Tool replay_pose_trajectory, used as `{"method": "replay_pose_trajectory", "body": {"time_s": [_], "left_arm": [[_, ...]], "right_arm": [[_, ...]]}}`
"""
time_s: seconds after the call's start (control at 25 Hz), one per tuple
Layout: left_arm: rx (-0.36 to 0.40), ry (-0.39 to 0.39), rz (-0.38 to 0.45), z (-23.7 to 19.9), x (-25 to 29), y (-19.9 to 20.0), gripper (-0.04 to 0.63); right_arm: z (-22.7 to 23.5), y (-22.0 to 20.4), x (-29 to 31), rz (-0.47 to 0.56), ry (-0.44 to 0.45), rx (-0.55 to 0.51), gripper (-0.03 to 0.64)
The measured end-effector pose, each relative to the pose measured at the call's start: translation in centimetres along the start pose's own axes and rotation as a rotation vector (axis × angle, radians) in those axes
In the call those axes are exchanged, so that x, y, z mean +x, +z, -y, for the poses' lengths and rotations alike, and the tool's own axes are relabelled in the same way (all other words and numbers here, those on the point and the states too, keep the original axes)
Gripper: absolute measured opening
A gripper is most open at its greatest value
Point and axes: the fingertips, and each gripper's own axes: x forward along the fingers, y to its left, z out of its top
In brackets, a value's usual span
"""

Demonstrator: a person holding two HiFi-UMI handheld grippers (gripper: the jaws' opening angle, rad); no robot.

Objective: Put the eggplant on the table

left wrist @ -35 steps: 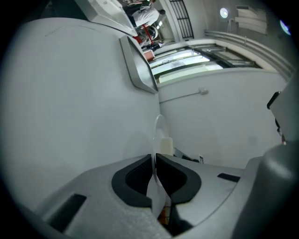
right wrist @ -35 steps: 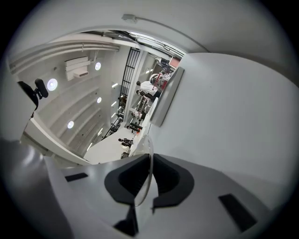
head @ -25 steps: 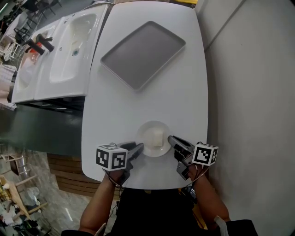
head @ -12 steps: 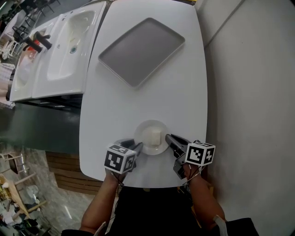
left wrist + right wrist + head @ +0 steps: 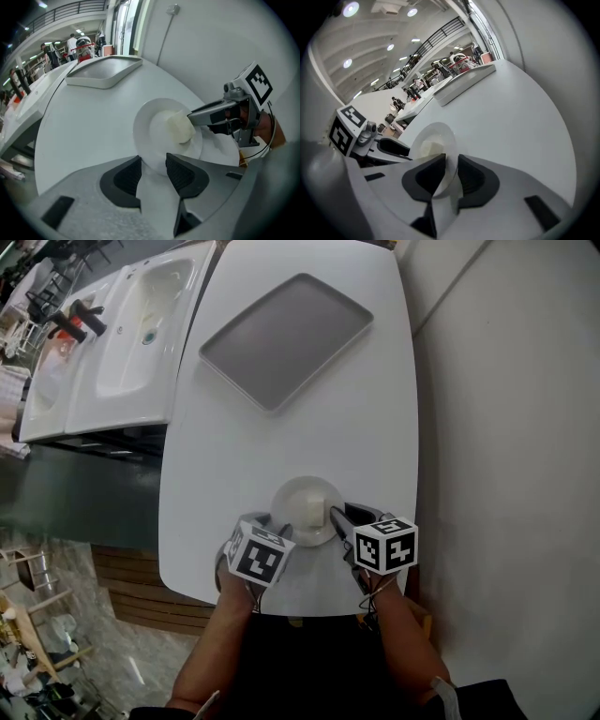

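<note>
A small white plate (image 5: 289,495) sits near the table's front edge with a pale cream chunk (image 5: 312,510) on it; no purple eggplant shows. My left gripper (image 5: 268,523) is at the plate's left rim. Its jaws are opening and the rim (image 5: 149,161) lies between the pads with a gap. My right gripper (image 5: 336,515) is at the right rim, close to the chunk. Its jaws are opening too, and the rim (image 5: 449,165) stands between the pads without being pressed. In the left gripper view the right gripper (image 5: 192,116) points at the chunk (image 5: 179,127).
A grey rectangular tray (image 5: 286,338) lies farther back on the white table (image 5: 375,427). Two white sinks (image 5: 122,343) run along the table's left side. A pale wall or floor strip borders the right edge. The table's front edge is just below my hands.
Both hands have rolled, so the marker cubes now face more upward, and both grippers have drawn in close against the plate's rim. The plate and chunk stay where they were.
</note>
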Motion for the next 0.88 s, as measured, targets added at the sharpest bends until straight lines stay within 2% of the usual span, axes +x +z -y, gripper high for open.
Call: {"method": "replay_pose_trajectory", "body": {"time_s": [0.12,0.32,0.6,0.8,0.88], "left_arm": [[0.045,0.047,-0.022,-0.13,-0.18,0.37,0.150],[0.055,0.085,-0.039,-0.33,-0.23,0.43,0.155],[0.071,0.113,-0.072,-0.10,-0.40,0.39,0.159],[0.206,0.189,-0.084,-0.14,-0.49,0.49,0.170],[0.271,0.218,-0.075,0.03,-0.54,0.61,0.169]], "right_arm": [[-0.15,0.07,-0.14,-0.010,-0.055,-0.109,0.081],[-0.53,0.53,-0.20,-0.035,-0.134,-0.277,0.098],[-0.56,0.25,-0.17,-0.068,-0.160,-0.381,0.115],[-0.74,-0.16,0.42,-0.093,-0.158,-0.414,0.121],[-0.85,0.08,0.54,-0.094,-0.167,-0.462,0.123]]}}
